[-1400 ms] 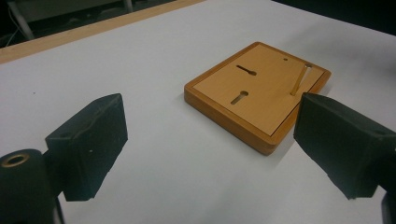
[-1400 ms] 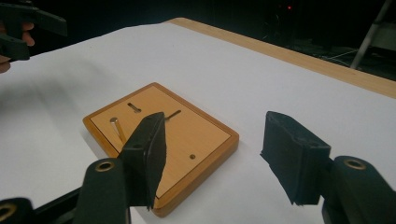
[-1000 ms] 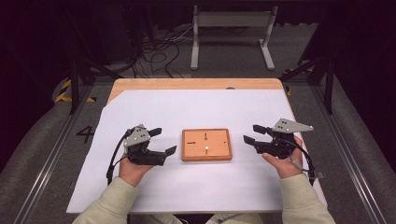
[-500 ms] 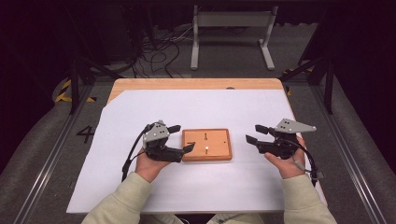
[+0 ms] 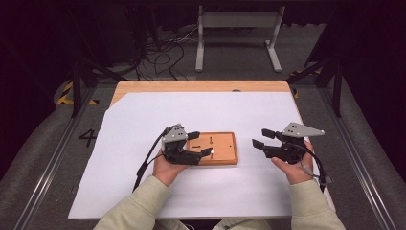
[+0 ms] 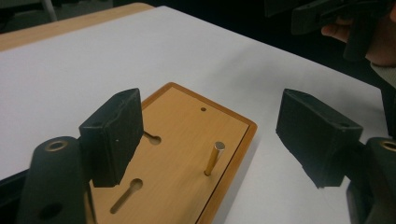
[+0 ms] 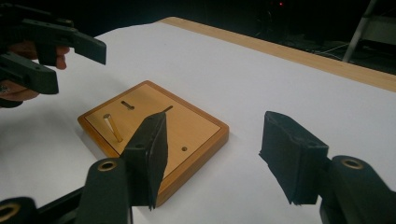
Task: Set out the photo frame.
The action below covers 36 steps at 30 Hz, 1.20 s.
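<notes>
Left gripper [image 5: 197, 143] now over wooden board [image 5: 225, 152], brass pin [image 6: 214, 158]

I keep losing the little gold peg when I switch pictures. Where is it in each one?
High view: the gold peg stands on the wooden board's near left part, by the left gripper.
Left gripper view: lower middle, between the open jaws.
Right gripper view: left of centre, on the board's left side.
Shared landmark: the wooden board on the white sheet.

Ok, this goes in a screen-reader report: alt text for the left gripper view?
Two open black jaws frame a wooden board on white paper, with an upright brass pin standing between them, untouched. The board also has slots and a small hole.
</notes>
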Each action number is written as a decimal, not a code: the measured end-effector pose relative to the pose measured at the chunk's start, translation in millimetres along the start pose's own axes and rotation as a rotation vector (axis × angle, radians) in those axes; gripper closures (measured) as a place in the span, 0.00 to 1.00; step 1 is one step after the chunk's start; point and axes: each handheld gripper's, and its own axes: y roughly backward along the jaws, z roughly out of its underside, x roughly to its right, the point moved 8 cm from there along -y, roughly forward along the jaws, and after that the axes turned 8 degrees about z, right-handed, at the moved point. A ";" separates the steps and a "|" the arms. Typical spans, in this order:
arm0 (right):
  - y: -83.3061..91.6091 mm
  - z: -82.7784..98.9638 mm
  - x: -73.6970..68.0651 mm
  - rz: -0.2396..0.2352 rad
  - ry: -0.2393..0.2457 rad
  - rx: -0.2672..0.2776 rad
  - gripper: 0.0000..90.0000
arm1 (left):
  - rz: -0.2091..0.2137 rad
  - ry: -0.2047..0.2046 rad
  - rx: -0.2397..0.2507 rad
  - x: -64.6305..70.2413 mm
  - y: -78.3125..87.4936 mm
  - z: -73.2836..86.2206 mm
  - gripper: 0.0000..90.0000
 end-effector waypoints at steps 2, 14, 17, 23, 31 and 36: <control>1.3 1.4 1.1 0.003 -0.002 -0.002 0.46 | -0.005 0.026 -0.010 -2.6 -6.1 4.6 0.37; 7.2 9.7 3.8 0.021 -0.012 -0.018 0.47 | 0.039 -0.007 -0.102 1.8 -31.9 23.3 0.60; 7.0 11.7 4.0 0.023 -0.012 -0.023 0.47 | 0.041 -0.009 -0.129 0.4 -36.7 28.9 0.64; 6.8 13.2 4.1 0.025 -0.004 -0.028 0.48 | 0.038 -0.011 -0.174 -0.2 -42.8 36.6 0.72; 3.6 16.2 2.1 0.021 0.008 -0.047 0.49 | -0.007 -0.066 -0.199 -2.0 -42.5 37.9 0.92; 3.7 16.3 1.7 0.021 0.010 -0.048 0.49 | -0.010 -0.077 -0.200 -2.2 -42.7 38.0 0.93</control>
